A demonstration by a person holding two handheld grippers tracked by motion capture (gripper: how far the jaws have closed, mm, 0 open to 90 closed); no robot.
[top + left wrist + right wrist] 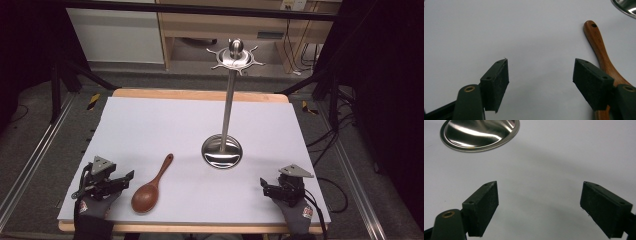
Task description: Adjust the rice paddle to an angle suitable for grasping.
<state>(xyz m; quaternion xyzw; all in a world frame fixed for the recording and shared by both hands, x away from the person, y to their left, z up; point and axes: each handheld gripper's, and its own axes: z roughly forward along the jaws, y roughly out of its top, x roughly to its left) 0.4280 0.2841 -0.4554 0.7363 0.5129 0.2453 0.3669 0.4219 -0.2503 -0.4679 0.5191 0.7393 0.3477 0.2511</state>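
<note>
A brown wooden spoon (152, 186) lies on the white sheet near the front left, bowl toward the person, handle pointing away. In the left gripper view the spoon (601, 52) runs along the right side, partly behind the right jaw. My left gripper (123, 181) rests just left of the spoon, jaws wide apart with nothing between them (540, 75). A steel stand (223, 150) with a round base, tall post and hooked top stands at the centre right; its base (479, 133) shows at the upper left of the right gripper view. My right gripper (266, 186) sits at the front right, open and empty (539, 202).
The white sheet (165, 125) covers a wooden table (200, 94). The table's front edge runs just behind both gloved hands. Dark frame rails and cables flank the table on the floor.
</note>
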